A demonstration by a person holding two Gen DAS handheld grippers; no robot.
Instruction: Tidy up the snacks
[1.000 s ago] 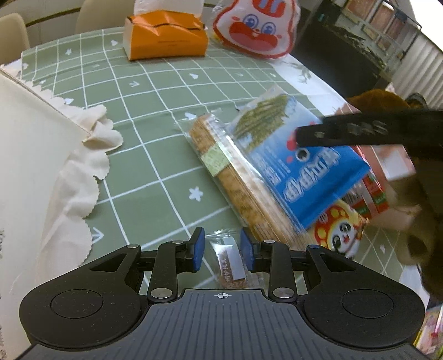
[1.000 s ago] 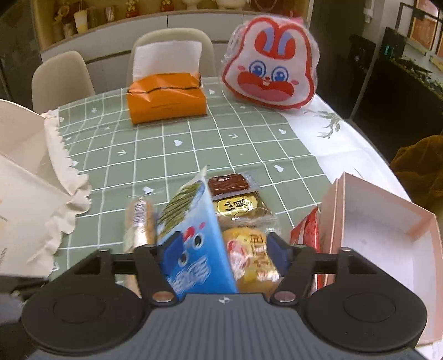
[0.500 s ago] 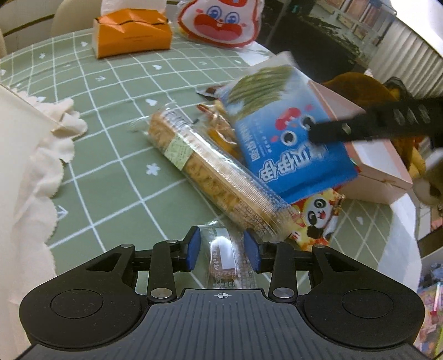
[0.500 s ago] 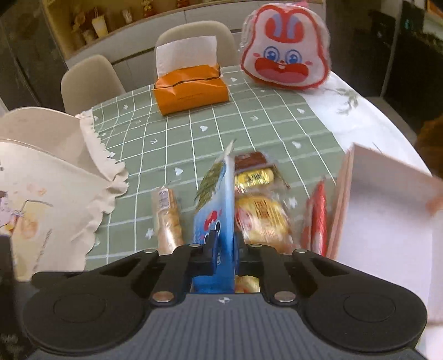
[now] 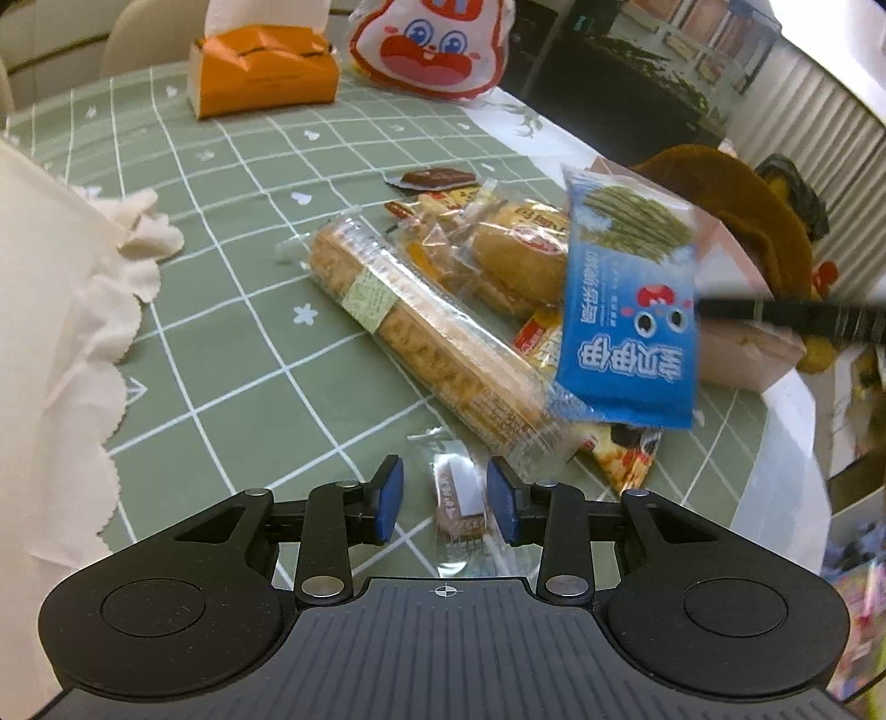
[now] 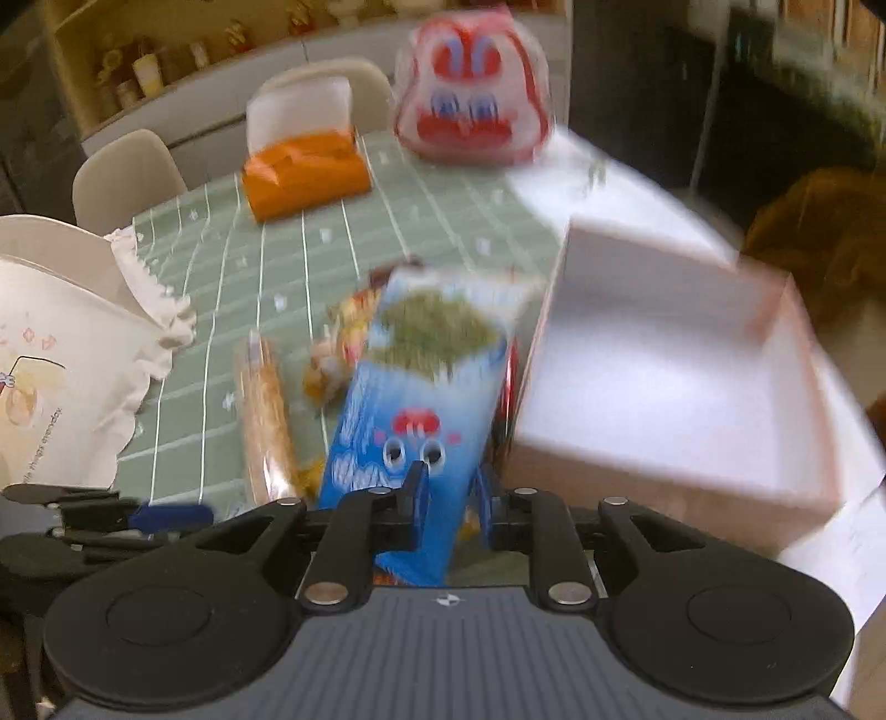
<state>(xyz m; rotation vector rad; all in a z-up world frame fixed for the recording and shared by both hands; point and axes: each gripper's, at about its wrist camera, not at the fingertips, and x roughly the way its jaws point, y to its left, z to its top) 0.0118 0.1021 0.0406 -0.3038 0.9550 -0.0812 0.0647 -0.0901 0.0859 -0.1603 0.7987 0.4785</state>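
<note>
A: Right gripper (image 6: 448, 498)?

B: Clamped on the lower part of the blue foil snack bag with the cartoon face (image 6: 412, 410), which hangs lifted clear of the green checked tablecloth (image 5: 232, 343), beside the open pink cardboard box with a white interior (image 6: 664, 382). That view is blurred.

A: Left gripper (image 5: 446, 501)?

B: Jaws parted to a moderate gap, low over the cloth, straddling a small clear-wrapped brown sweet (image 5: 459, 504). Whether the pads touch it, I cannot tell.

A: Remaining snacks?

B: A long clear sleeve of golden crackers (image 5: 421, 332) lies diagonally mid-table; touching its far side, wrapped yellow buns (image 5: 509, 255); beyond them a small dark-brown packet (image 5: 437, 177). A red-and-yellow packet (image 5: 626, 454) lies beneath the raised bag.

A: Other items?

B: Cream frilled fabric bag (image 5: 61, 310) at left; orange tissue box (image 5: 260, 72) and red-and-white rabbit-face cushion (image 5: 432, 44) at the far edge.
</note>
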